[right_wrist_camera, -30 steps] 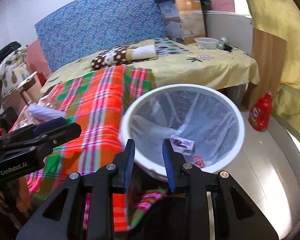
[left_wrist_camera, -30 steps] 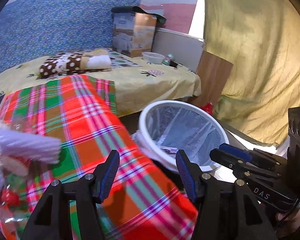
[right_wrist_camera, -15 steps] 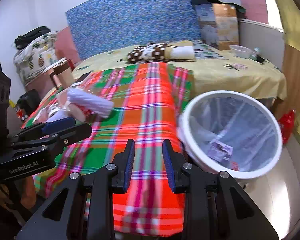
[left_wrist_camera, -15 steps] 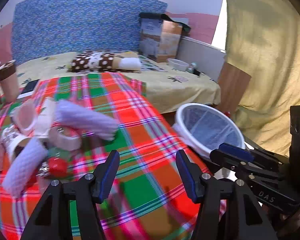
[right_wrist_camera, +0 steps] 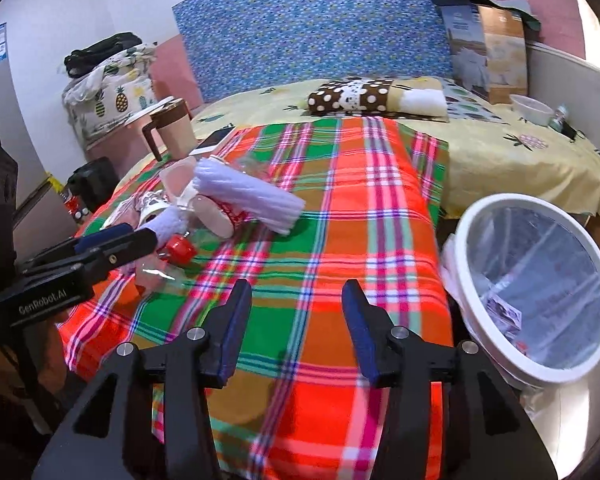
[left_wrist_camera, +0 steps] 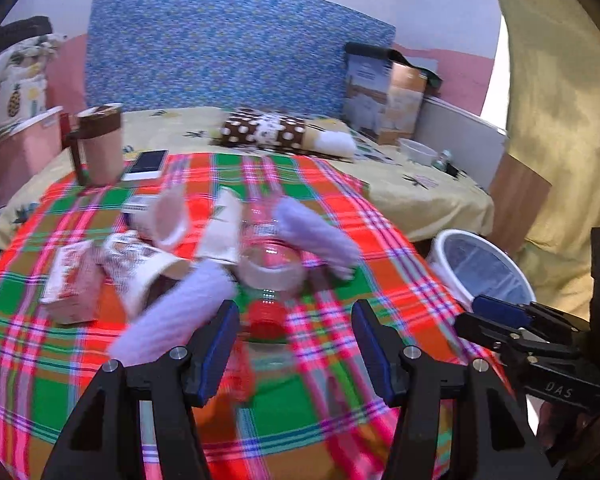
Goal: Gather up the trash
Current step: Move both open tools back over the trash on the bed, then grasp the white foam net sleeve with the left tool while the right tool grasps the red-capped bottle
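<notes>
The left view looks straight down on the trash pile (left_wrist_camera: 204,256) on the plaid cloth (left_wrist_camera: 340,392) (blurred there by motion): paper cups (left_wrist_camera: 168,220), a small red and white carton (left_wrist_camera: 70,280), two white foam sleeves (left_wrist_camera: 316,236) and a clear bottle with a red cap (left_wrist_camera: 265,318), all heaped together and touching. The right view shows the same pile (right_wrist_camera: 220,204) only from the side, at the cloth's (right_wrist_camera: 340,216) left part, with the red cap (right_wrist_camera: 179,249) nearest the camera. The left claw (left_wrist_camera: 294,344) stands wide, nothing between its fingers, just short of the red cap; in the right view it (right_wrist_camera: 116,240) comes in from the left edge beside the pile. The right claw (right_wrist_camera: 296,330) is opening over bare cloth, nothing between its fingers; the left view shows it (left_wrist_camera: 496,314) at the right edge, near the bin (left_wrist_camera: 484,268). Only the right view looks into the bin (right_wrist_camera: 472,320): white rim, clear liner, tilted toward the camera off the cloth's right edge, with a small printed wrapper (right_wrist_camera: 504,314) and a red scrap low inside. In the left view its inside cannot be made out. A brown mug (left_wrist_camera: 100,144) and a phone (left_wrist_camera: 146,164) sit at the cloth's far left corner; whether the mug holds anything I cannot tell. On the bed (right_wrist_camera: 520,152) beyond lie a spotted pillow (right_wrist_camera: 356,96) and a white bowl (right_wrist_camera: 530,108).
</notes>
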Tool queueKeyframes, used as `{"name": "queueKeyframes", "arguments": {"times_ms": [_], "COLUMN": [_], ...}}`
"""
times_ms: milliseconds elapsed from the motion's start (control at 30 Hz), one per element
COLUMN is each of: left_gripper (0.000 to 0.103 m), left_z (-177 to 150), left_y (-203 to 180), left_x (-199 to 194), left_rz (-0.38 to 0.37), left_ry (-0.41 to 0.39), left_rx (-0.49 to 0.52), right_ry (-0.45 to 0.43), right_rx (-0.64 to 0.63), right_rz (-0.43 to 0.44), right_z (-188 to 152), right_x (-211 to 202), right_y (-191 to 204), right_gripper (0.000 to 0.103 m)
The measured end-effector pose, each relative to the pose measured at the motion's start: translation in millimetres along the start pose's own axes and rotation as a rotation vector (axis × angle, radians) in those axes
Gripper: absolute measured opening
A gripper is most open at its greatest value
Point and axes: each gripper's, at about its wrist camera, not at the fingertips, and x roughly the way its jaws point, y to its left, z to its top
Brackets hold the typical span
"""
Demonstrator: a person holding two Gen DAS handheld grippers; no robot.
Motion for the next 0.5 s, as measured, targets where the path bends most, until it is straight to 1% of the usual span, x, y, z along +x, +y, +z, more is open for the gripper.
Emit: {"name": "queueKeyframes", "arguments": {"times_ms": [233, 400, 500], "left_gripper": [0.058, 0.058, 0.058], "left_z": [-1.2, -3.4, -7.4], "left_y": [43.5, 66.7, 73.5], "left_x": [-0.5, 11.9, 22.1], "left_rz": [0.087, 0.122, 0.117], "left_ry": [-0.008, 0.029, 0.065], "left_rx": [-0.034, -0.044, -0.036], "right_ry": [0.038, 0.056, 0.061], "right_rx": [-0.036, -0.041, -0.041], "right_rz": [0.024, 0.025, 0.022], "right_z": [1.7, 2.6, 4.5], "right_x": [11.5, 17.6, 20.3], "right_y": [15.2, 21.4, 23.4], "right_gripper": [0.049, 0.049, 0.049]}}
